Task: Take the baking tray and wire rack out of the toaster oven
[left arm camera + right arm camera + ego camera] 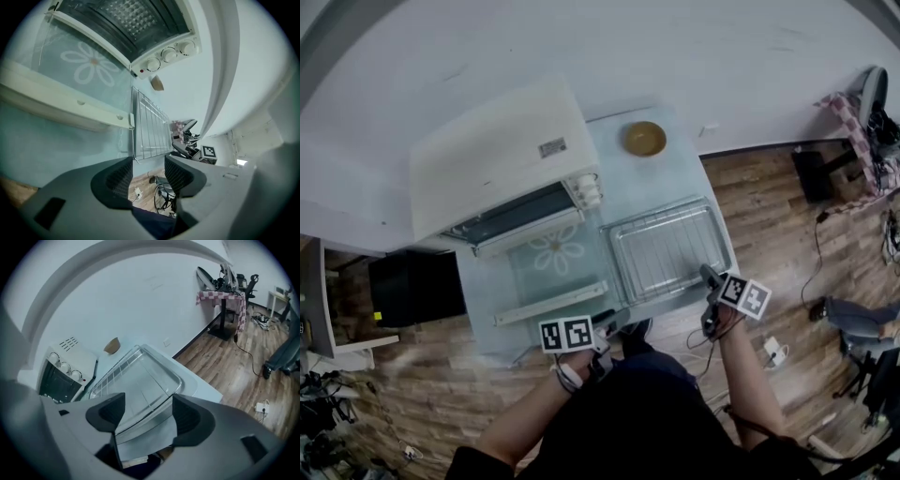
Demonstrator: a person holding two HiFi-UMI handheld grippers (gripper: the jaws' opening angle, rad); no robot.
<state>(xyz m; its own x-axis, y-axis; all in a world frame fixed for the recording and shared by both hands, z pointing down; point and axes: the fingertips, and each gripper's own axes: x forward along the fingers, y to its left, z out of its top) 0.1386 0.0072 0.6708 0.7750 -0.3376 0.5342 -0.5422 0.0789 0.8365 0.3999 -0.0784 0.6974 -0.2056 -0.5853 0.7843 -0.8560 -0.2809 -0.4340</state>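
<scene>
Head view: the toaster oven (502, 155) stands with its door (548, 267) dropped open. The baking tray (661, 214) and wire rack (667, 246) lie stacked on the table (675, 169) right of the door. Your right gripper (709, 276) is at their near edge, your left gripper (614, 321) at the table's front.

Left gripper view: jaws wide, nothing between them.

Right gripper view: jaws spread too, pads clear of the tray's rim.
</scene>
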